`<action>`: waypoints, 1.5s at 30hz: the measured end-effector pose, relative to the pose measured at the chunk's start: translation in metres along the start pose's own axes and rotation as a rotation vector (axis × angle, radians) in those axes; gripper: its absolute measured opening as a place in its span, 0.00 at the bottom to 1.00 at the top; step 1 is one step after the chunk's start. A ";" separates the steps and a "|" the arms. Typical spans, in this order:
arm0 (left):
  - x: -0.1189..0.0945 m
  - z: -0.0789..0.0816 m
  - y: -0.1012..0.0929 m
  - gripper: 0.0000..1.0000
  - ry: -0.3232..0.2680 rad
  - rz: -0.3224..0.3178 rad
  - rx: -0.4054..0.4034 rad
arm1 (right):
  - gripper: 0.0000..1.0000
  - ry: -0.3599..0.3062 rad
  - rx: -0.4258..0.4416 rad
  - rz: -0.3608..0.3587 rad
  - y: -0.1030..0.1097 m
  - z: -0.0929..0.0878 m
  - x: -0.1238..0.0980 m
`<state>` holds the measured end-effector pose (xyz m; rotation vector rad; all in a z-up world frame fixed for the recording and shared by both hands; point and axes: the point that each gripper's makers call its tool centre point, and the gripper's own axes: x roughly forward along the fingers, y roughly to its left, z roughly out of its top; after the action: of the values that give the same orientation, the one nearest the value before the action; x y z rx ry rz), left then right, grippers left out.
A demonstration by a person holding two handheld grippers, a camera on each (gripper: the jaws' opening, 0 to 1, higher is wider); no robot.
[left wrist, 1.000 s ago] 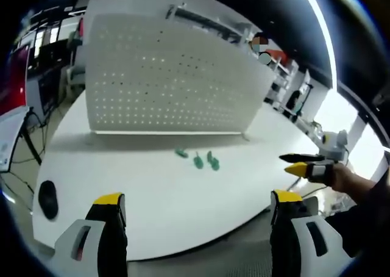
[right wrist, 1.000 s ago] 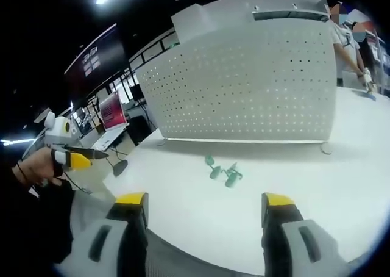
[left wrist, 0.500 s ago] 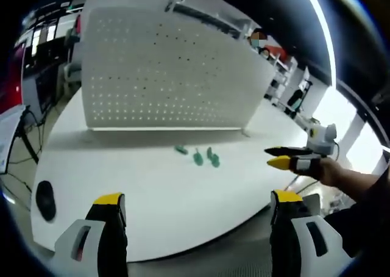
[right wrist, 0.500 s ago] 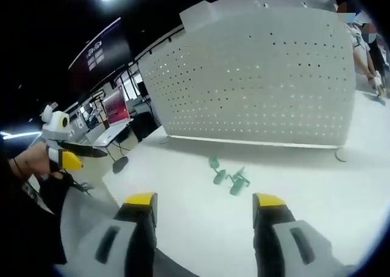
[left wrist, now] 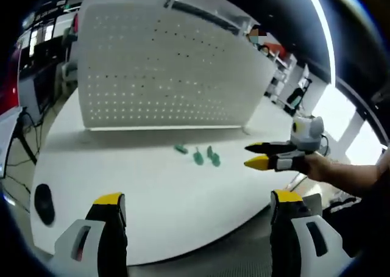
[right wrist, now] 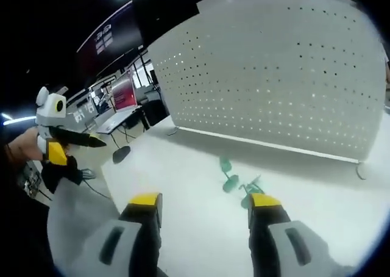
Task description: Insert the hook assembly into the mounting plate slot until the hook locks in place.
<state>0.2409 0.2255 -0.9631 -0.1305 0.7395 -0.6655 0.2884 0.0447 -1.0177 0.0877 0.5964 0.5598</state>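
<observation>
Right gripper view, right claw (right wrist: pixel 198 204) nearer hooks (right wrist: pixel 236 180)

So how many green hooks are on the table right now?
3, in a loose cluster on the white table before the pegboard: left hook, middle hook, right hook. None looks hidden.

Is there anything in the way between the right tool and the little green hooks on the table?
No, nothing visible is in the way. The right tool is open and points at the green hooks, which lie on the bare white table in front of the white pegboard. The left tool is off to the side.
</observation>
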 end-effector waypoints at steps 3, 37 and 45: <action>0.002 0.000 0.000 1.00 0.003 -0.003 -0.003 | 0.47 -0.002 -0.003 0.010 0.000 0.003 0.010; 0.008 -0.003 0.020 1.00 0.035 0.016 -0.054 | 0.33 0.184 -0.079 0.037 -0.025 -0.014 0.118; 0.008 -0.008 0.019 0.99 0.048 0.015 -0.062 | 0.30 0.186 0.028 0.010 -0.037 -0.010 0.134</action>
<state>0.2494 0.2372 -0.9801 -0.1660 0.8070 -0.6333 0.3919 0.0824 -1.1027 0.0657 0.7849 0.5734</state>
